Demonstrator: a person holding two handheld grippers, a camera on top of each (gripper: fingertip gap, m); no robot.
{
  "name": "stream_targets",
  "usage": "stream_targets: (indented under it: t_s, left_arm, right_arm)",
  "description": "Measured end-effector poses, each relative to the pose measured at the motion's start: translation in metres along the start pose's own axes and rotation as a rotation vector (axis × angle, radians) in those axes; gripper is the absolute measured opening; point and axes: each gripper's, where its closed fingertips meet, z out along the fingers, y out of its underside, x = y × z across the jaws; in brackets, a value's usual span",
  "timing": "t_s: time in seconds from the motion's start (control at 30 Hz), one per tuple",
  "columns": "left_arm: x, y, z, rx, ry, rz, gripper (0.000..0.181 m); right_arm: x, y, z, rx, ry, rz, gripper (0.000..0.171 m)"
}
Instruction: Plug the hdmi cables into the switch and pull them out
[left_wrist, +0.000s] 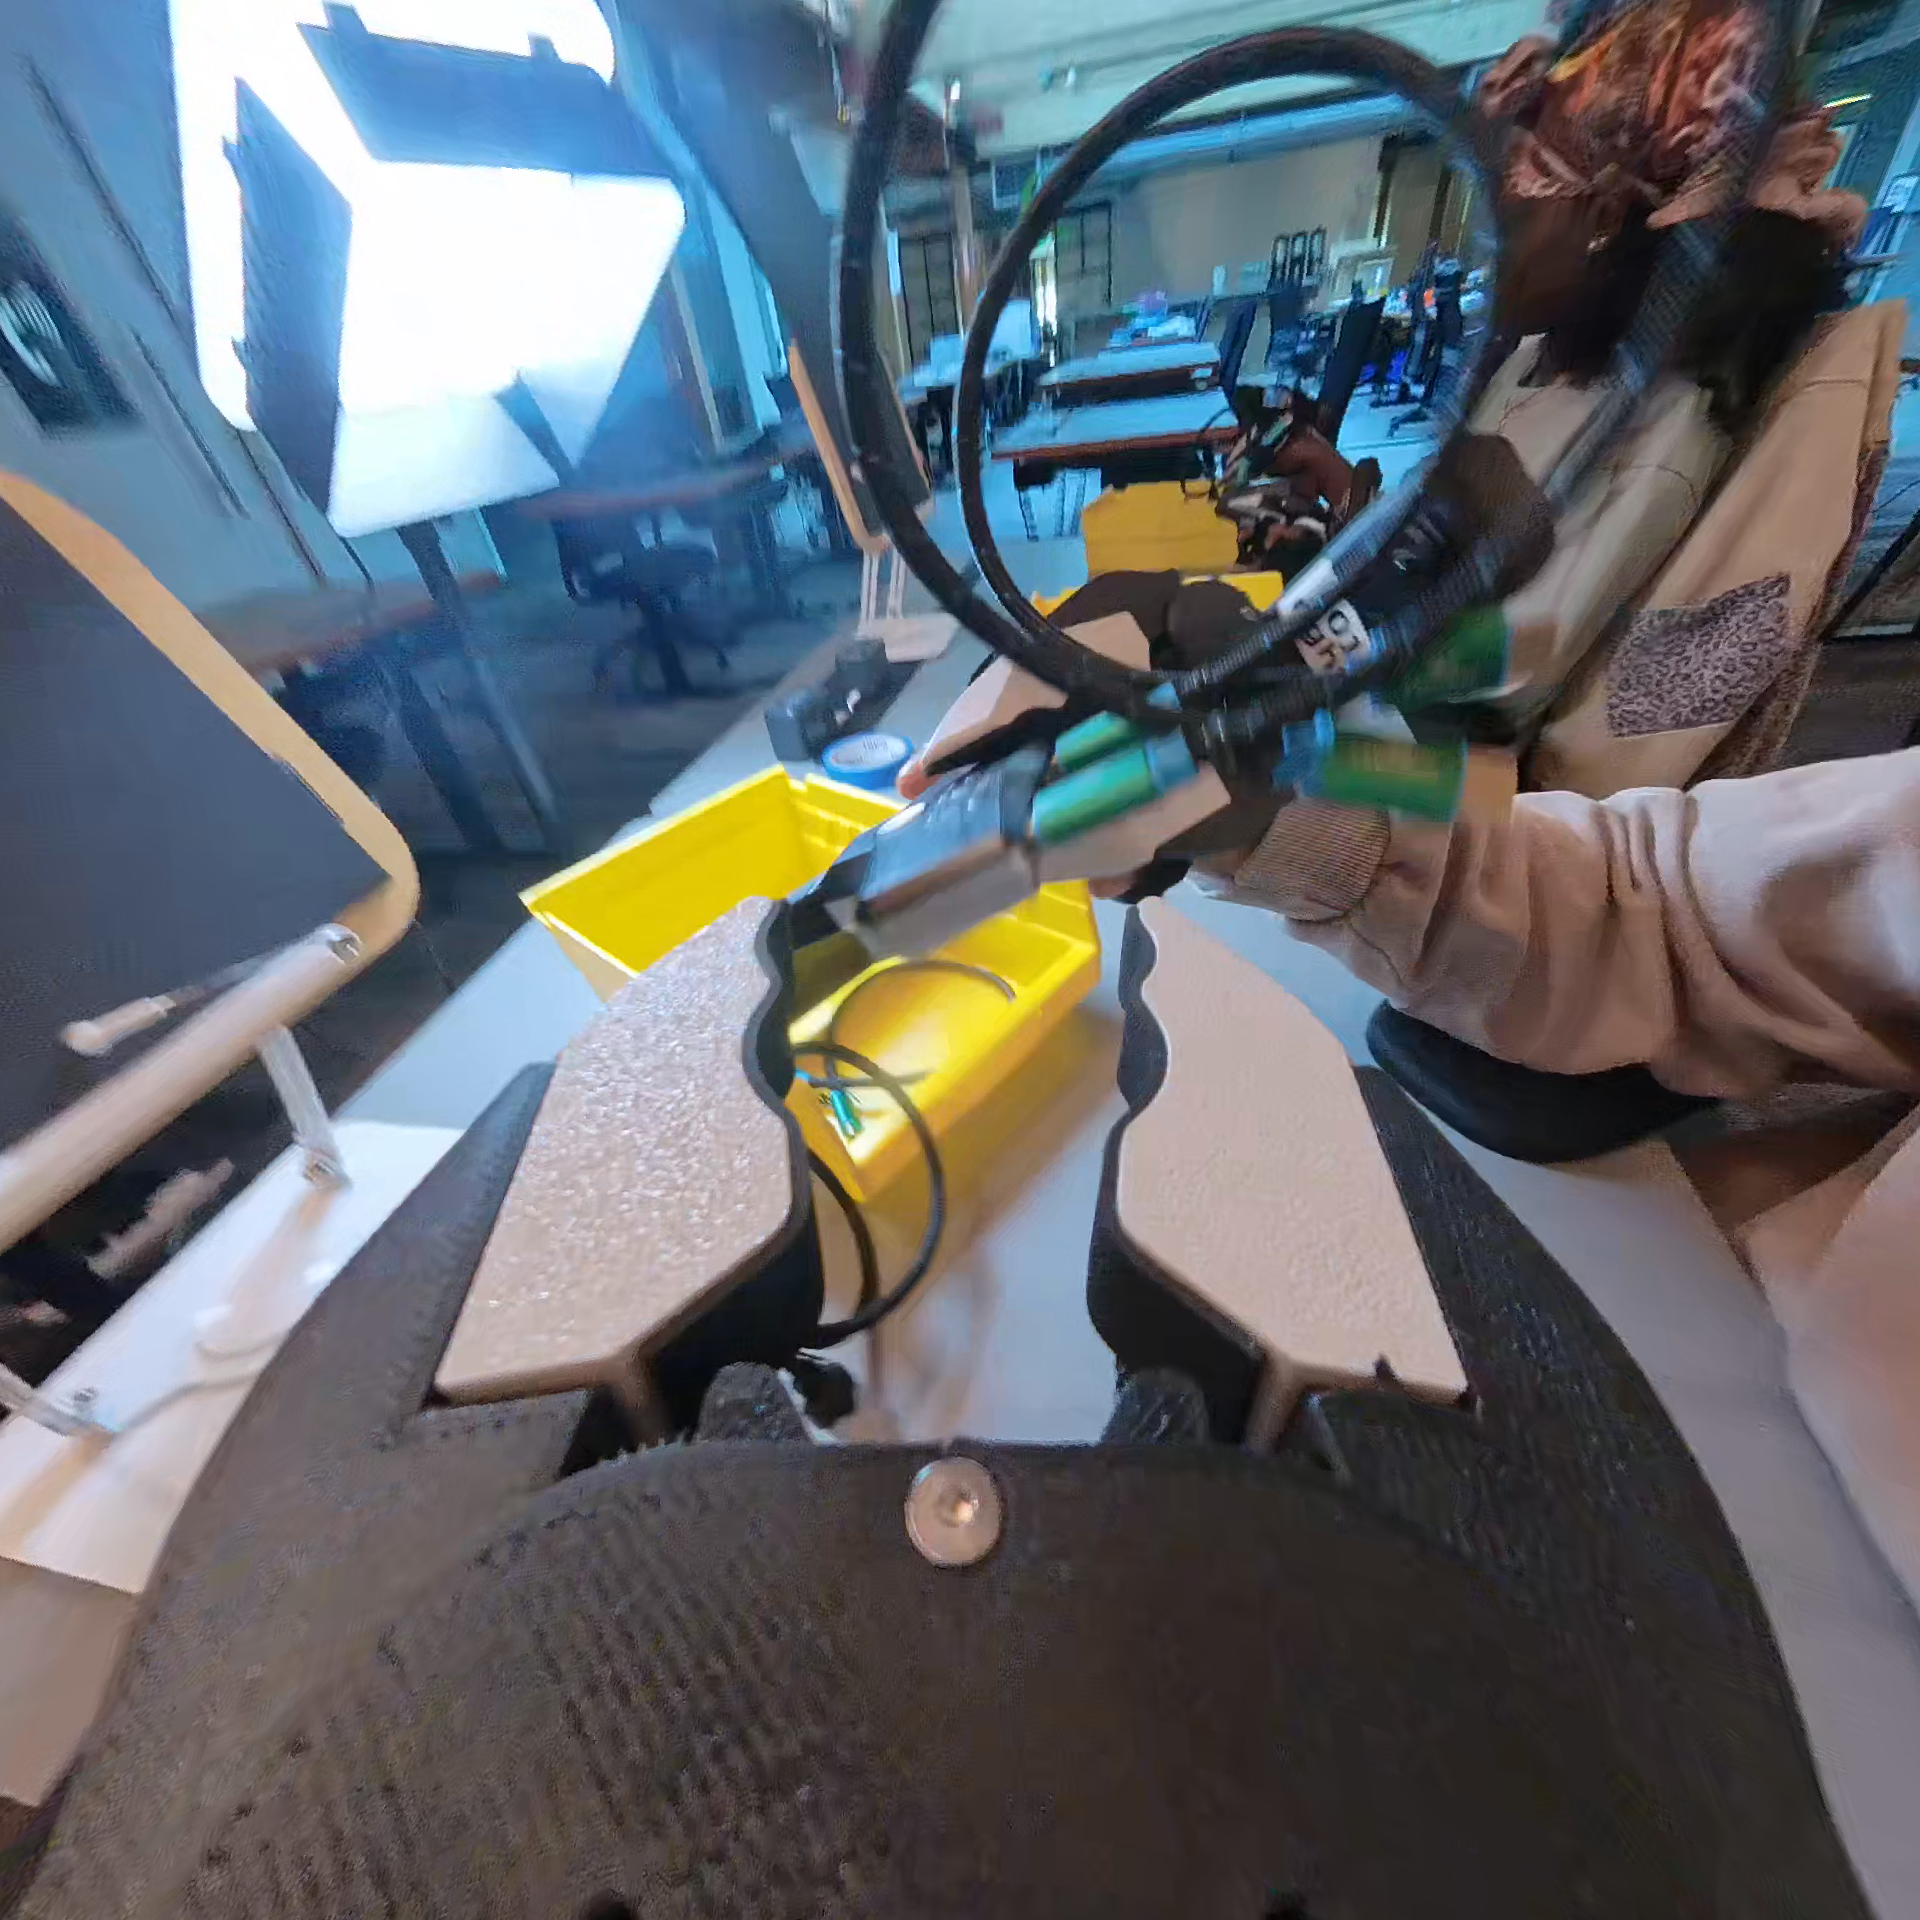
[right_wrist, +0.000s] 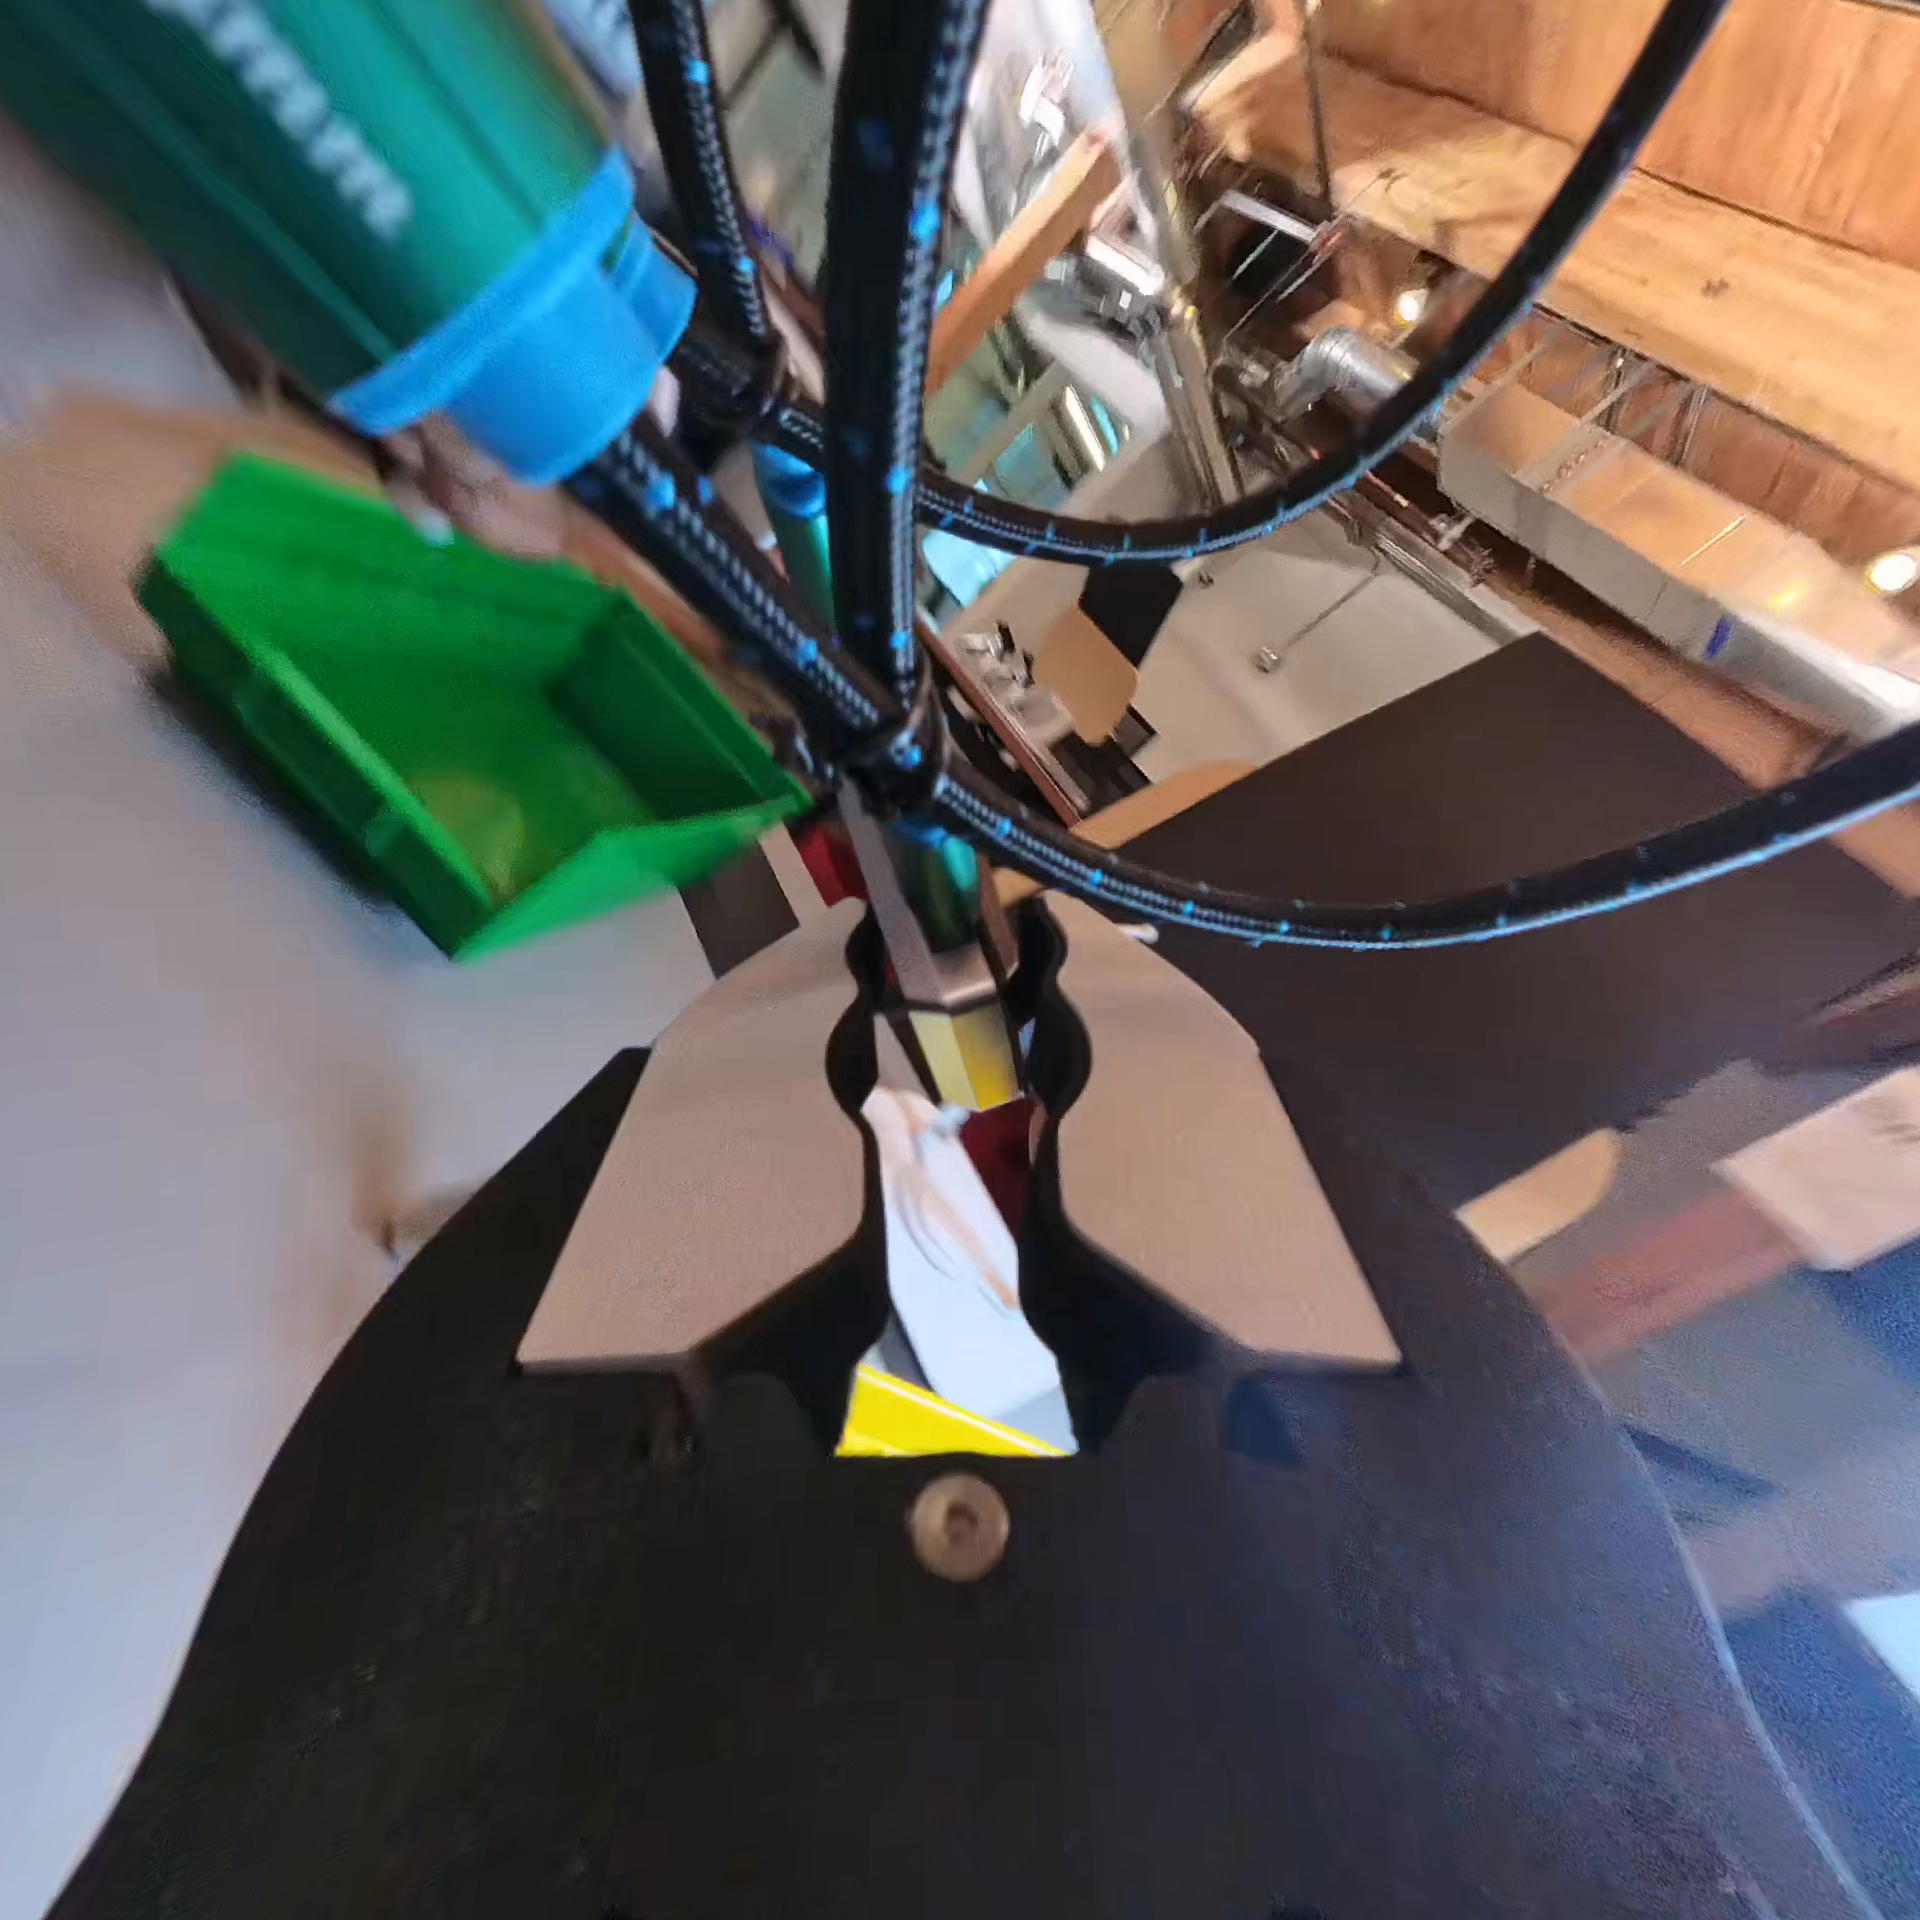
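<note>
Left gripper: two bumpy tan fingers, spread apart, holding nothing.
Right gripper: pinches a grey metal switch in the air.
Cables: green plugs in it, black braided loops.
Bins: one yellow bin, one green bin.

Both views are bright and evenly lit, with strong wide-angle bending toward the edges. In the left wrist view a large softbox lamp at upper left is blown out to plain white, throwing cool bluish light over the room behind; the yellow bin is vivid and fairly crisp, while the cable loops and the plugs are smeared by motion. The pale surface carries only soft shadows. The right wrist view is warmer and blurrier: the green bin, the near green plug and the right edge streak heavily, while the braided cables at centre stay sharpest
</note>
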Motion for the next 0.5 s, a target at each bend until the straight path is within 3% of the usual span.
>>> stream_targets:
  t_s: [0.13,0.27,0.37,0.43,0.5]
  left_arm:
    - [-0.003,-0.007,-0.009,0.009,-0.064,0.128,0.062]
    - [0.024,-0.011,0.012,0.011,-0.025,0.275,0.061]
    - [0.041,-0.011,0.026,-0.005,0.002,0.314,0.046]
    - [0.055,-0.002,0.03,-0.046,0.076,0.315,0.024]
    - [0.048,0.007,0.03,-0.118,0.044,0.311,0.024]
  right_arm:
    - [0.01,-0.03,-0.015,0.238,-0.11,0.376,0.023]
    - [-0.009,-0.051,-0.016,0.386,-0.306,0.592,0.022]
    - [-0.035,-0.058,-0.008,0.43,-0.447,0.699,0.022]
    - [-0.053,-0.057,-0.003,0.421,-0.53,0.738,0.022]
    - [-0.054,-0.048,0.002,0.379,-0.525,0.768,0.023]
